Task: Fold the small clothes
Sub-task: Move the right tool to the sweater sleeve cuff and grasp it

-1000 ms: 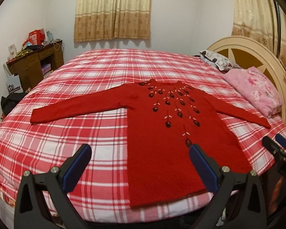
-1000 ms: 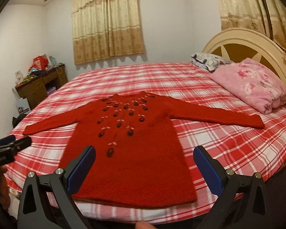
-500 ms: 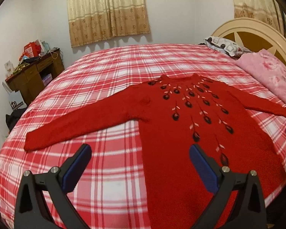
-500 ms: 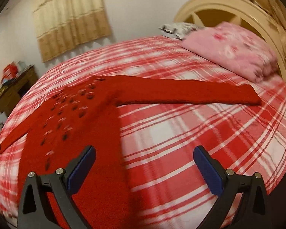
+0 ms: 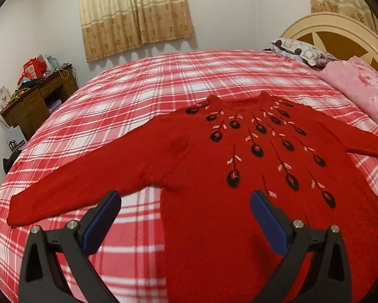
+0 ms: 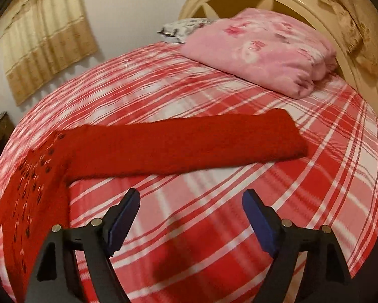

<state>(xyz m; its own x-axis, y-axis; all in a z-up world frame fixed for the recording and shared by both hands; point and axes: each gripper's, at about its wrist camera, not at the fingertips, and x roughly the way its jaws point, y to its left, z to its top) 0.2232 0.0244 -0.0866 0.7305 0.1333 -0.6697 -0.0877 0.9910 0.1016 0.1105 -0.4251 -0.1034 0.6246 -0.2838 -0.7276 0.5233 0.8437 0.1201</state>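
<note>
Lying flat on the plaid bed, red sweater spreads both sleeves.

- The left gripper points forward and tilts downward, its two black arms rising from the bottom edge of the left wrist view.
- Its blue-padded fingers stand wide apart, and nothing is between them.
- The right gripper also tilts downward, its black arms spreading up from the lower edge of the right wrist view.
- Its blue pads stand apart but nearer one another than the left pair; the jaws have just been closing, and nothing is between them.
- Neither pair of pads presses on anything.
- No hand or sleeve shows in either view.
</note>
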